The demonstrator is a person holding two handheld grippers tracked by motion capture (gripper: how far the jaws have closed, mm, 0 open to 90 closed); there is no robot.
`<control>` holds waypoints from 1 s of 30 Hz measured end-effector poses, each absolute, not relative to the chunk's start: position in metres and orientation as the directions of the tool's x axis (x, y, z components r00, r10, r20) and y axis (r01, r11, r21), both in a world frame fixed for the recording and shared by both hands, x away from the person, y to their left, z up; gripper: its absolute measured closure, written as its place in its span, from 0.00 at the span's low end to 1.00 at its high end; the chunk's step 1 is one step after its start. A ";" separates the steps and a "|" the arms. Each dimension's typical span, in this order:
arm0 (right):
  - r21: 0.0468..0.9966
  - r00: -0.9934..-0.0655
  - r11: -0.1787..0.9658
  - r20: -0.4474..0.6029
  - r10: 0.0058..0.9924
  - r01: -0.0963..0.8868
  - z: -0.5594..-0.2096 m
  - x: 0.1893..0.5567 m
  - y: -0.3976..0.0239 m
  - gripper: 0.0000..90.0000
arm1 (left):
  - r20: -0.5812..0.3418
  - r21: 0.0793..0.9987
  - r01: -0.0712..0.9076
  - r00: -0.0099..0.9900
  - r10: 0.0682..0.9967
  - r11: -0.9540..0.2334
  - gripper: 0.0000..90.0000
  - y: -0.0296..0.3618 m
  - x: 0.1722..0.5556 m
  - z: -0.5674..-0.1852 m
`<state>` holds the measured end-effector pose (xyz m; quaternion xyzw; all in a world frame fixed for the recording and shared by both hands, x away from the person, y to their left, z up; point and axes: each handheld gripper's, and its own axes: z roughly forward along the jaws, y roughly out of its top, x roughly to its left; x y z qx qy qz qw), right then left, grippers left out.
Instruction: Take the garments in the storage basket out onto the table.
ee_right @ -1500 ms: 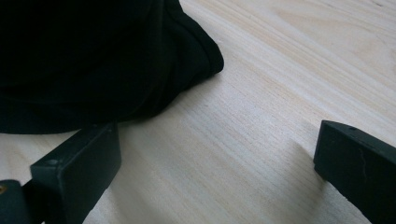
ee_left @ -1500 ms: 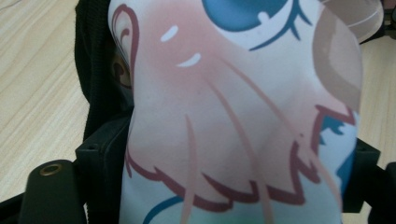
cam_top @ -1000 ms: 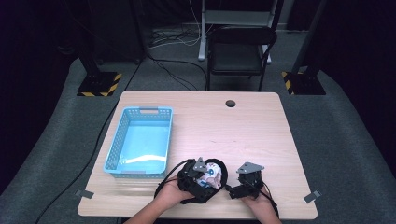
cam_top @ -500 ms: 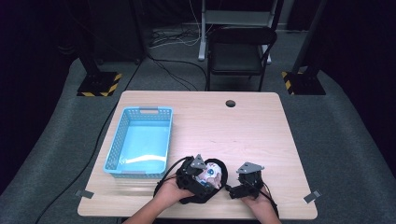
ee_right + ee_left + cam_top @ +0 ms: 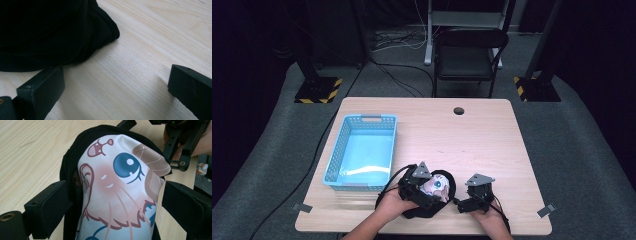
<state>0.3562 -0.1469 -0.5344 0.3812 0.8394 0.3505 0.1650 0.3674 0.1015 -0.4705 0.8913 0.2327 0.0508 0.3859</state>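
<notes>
Blue basket [image 5: 361,152] sits near the table's [image 5: 482,140] left edge; the far and right table surface is bare. At the near edge, the left hand-held gripper [image 5: 428,187] straddles a black cushion [image 5: 117,192] printed with a cartoon face, jaws apart. Right hand-held gripper [image 5: 464,204] open, just beside the cushion.

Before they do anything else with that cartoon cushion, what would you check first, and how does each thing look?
1. Cushion sits between the left gripper fingers: ok.
2. Left fingers actually pressing it: cannot tell.
3. Right gripper open, nothing between its fingers: ok.
4. Right fingers clear of the black fabric: not ok, one sits at its edge.
5. Blue basket free to take something: ok.
</notes>
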 end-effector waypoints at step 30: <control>0.714 -0.655 0.465 -0.011 0.755 0.524 -0.534 0.356 -0.147 0.00 | -0.080 0.759 0.395 0.846 0.528 -0.517 0.07 0.131 0.376 -0.448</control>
